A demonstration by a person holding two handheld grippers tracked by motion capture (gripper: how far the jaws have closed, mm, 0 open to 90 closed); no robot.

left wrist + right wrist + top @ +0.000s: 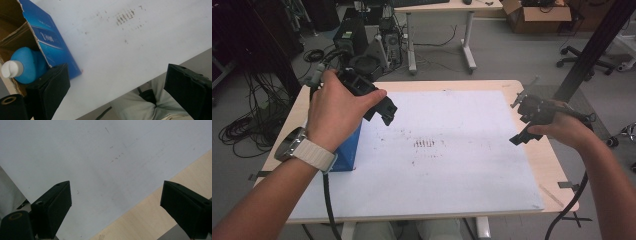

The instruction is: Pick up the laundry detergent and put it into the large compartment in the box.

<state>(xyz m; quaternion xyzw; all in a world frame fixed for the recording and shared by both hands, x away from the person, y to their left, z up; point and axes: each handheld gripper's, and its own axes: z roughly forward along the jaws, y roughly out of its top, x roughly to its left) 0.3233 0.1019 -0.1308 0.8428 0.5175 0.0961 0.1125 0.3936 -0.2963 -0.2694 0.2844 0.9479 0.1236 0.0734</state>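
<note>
1. One blue box (348,152) stands open-topped at the left edge of the white sheet (452,165) on the worktop (552,165).
2. One blue bottle (26,65) with a white cap (11,68) sits inside the box.
3. The left claw (379,107) hangs just above the box, jaws wide apart, holding nothing.
4. The right claw (524,122) hangs well apart from the box, jaws wide, holding nothing.

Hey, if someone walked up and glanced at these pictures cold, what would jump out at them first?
Probably the blue carton at the left edge of the white sheet, torn open with a blue bottle and its white cap inside. The left gripper hangs just above it, jaws wide with nothing between them. The right gripper waits open at the table's right edge.
</note>
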